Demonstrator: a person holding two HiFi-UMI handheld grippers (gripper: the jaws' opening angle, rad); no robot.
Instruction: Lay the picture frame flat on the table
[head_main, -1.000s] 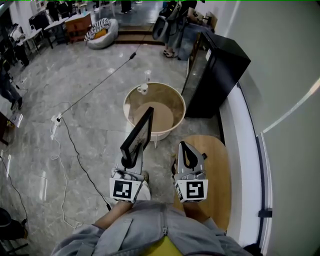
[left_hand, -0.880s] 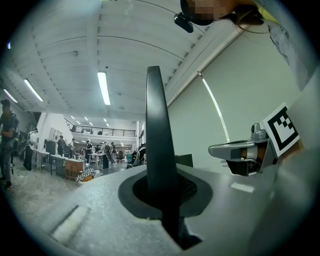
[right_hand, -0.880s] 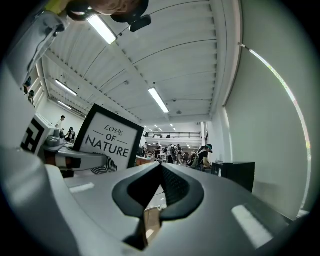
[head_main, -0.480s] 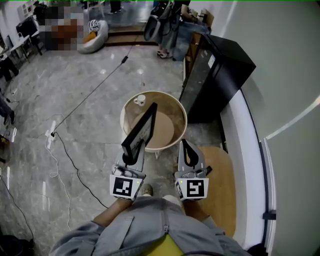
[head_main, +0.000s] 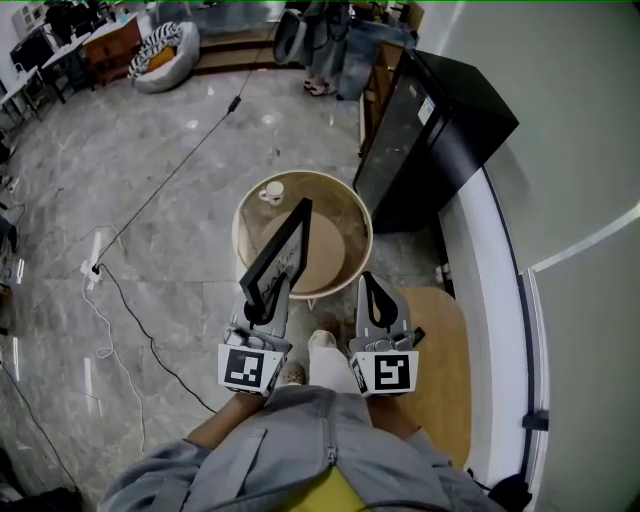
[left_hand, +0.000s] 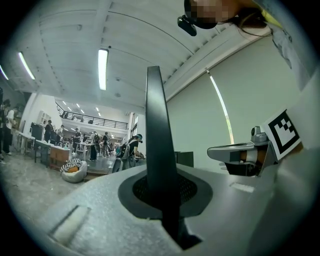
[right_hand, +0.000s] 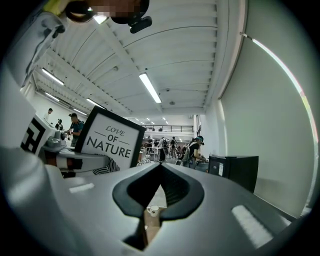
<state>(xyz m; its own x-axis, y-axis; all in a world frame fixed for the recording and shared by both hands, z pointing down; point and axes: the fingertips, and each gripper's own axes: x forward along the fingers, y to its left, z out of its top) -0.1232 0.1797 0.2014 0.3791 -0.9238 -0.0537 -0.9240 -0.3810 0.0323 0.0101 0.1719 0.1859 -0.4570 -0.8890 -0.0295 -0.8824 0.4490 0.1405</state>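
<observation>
The person walks up to the round table (head_main: 353, 212), which now sits closer to both grippers in the middle of the head view than it did a second ago. The left gripper (head_main: 262, 308) stays clamped on the lower edge of the picture frame (head_main: 281, 257) and holds it upright, edge-on to its own camera. In the head view the frame's top now overlaps the glass tabletop instead of its near rim. The right gripper (head_main: 372, 292) is closed on nothing and travels alongside, at lower centre.

The carry looks nearly finished; the frame is still in the air and not yet tipped. Laying it flat probably means reaching over the rim and lowering it clear of the white cup (head_main: 272, 191) at the table's upper left.
</observation>
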